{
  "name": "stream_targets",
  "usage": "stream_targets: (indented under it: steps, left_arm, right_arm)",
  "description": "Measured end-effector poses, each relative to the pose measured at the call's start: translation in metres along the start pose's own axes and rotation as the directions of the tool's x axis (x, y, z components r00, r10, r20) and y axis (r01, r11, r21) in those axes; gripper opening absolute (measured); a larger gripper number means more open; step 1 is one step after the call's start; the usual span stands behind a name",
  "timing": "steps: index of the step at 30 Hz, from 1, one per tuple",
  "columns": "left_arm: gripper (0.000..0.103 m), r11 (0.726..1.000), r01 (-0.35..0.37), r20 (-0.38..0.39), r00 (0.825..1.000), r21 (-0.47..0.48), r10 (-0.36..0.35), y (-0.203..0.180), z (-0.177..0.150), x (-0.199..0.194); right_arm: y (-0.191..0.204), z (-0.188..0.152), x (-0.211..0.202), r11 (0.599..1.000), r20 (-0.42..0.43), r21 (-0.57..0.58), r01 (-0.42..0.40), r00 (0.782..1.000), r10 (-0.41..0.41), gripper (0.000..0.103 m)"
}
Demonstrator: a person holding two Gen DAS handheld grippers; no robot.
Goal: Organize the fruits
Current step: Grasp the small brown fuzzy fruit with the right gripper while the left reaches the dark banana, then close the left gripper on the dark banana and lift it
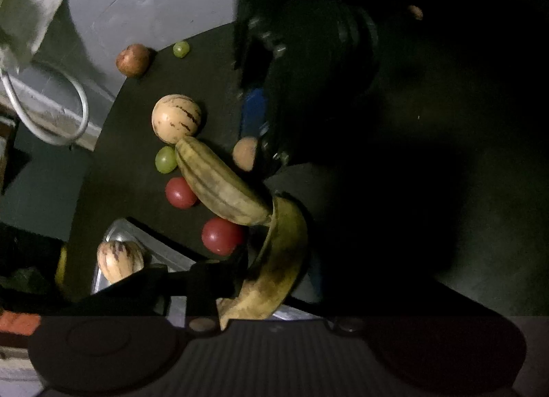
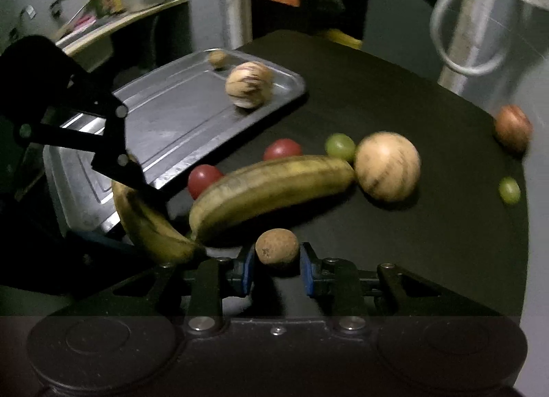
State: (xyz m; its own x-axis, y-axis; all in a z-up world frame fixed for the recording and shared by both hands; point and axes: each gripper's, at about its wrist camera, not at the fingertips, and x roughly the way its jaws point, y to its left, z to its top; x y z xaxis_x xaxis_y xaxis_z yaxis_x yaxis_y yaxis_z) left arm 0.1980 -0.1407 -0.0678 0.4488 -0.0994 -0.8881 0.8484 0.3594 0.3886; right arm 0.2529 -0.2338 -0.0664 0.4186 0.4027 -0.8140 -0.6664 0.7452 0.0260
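Two joined bananas lie on the black table. My left gripper (image 1: 271, 280) is shut on the nearer banana (image 1: 278, 260); it shows from outside in the right wrist view (image 2: 137, 184), gripping that banana (image 2: 151, 225). The other banana (image 2: 271, 184) points toward a striped pale melon (image 2: 387, 165). My right gripper (image 2: 277, 270) has its blue pads on both sides of a small brown round fruit (image 2: 277, 247), which rests on the table. A metal tray (image 2: 164, 122) holds another striped melon (image 2: 248, 85) and a small brown fruit (image 2: 217, 58).
Two red tomatoes (image 2: 282, 149) (image 2: 203, 178) and a green grape (image 2: 339, 146) lie behind the bananas. Another grape (image 2: 509, 190) and a reddish-brown fruit (image 2: 512, 128) sit near the table's right edge. A white cable loop (image 2: 463, 33) hangs beyond.
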Motion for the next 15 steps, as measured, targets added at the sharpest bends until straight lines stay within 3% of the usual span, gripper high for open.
stream_targets:
  steps: [4,7,9,11,15]
  left_arm:
    - [0.038,0.987,0.073,-0.008,0.997,-0.145,-0.075,0.019,0.001,-0.005]
    - [0.038,0.932,0.151,-0.009,0.987,-0.329,-0.163,0.041,0.0,-0.005]
    - [0.037,0.899,0.185,-0.002,0.979,-0.397,-0.202,0.052,-0.001,-0.004]
    - [0.034,0.899,0.187,0.0,0.979,-0.396,-0.204,0.053,0.0,-0.005]
    - [0.033,0.927,0.177,-0.002,0.982,-0.33,-0.189,0.04,0.009,-0.011]
  right_arm:
    - [-0.003,-0.017,-0.014,0.994,0.016,0.105,0.021,1.0,-0.023,0.029]
    - [0.0,-0.029,-0.021,0.987,0.024,0.156,0.028,0.999,-0.032,0.029]
    - [0.003,-0.035,-0.025,0.982,0.03,0.186,0.036,0.999,-0.042,0.029]
    - [0.006,-0.041,-0.028,0.976,0.038,0.214,0.043,0.998,-0.052,0.029]
    - [0.009,-0.053,-0.037,0.959,0.057,0.278,0.062,0.995,-0.081,0.029]
